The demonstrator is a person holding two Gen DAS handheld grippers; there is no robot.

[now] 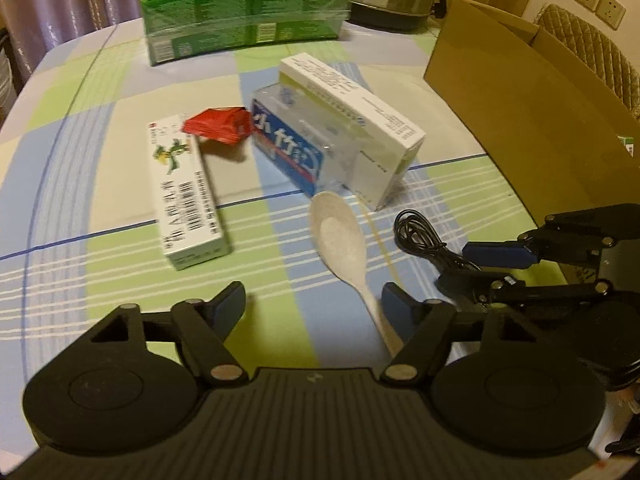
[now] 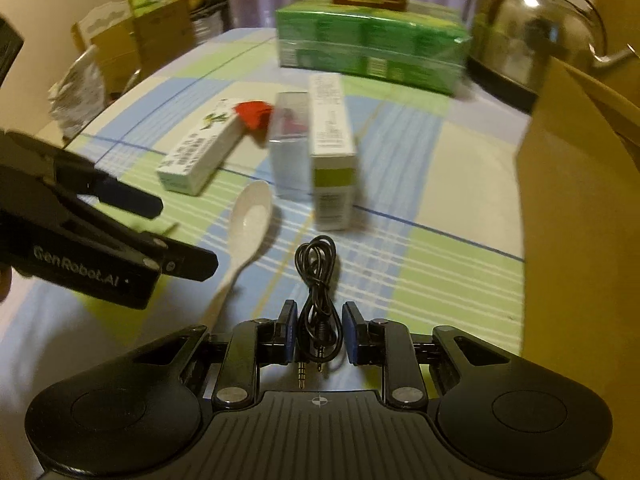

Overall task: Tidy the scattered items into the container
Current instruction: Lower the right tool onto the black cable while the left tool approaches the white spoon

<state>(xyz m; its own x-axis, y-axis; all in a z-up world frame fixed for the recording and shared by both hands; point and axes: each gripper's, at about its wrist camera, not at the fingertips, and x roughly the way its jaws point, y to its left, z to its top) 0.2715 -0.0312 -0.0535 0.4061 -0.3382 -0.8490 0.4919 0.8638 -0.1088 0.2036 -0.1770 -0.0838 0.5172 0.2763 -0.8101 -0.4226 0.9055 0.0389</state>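
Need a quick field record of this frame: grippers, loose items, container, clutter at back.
left gripper: open, over the spoon handle
right gripper: open, fingers either side of the cable, not closed on it
loose items: spoon, cable, green-print box, red packet, white box against a clear blue-label pack
container: cardboard box, right edge of table
at back: green multipack, kettle

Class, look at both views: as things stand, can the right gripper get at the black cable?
Probably yes. The right gripper is open with the cable lying between its fingers; nothing blocks it, and the spoon lies off to the side.
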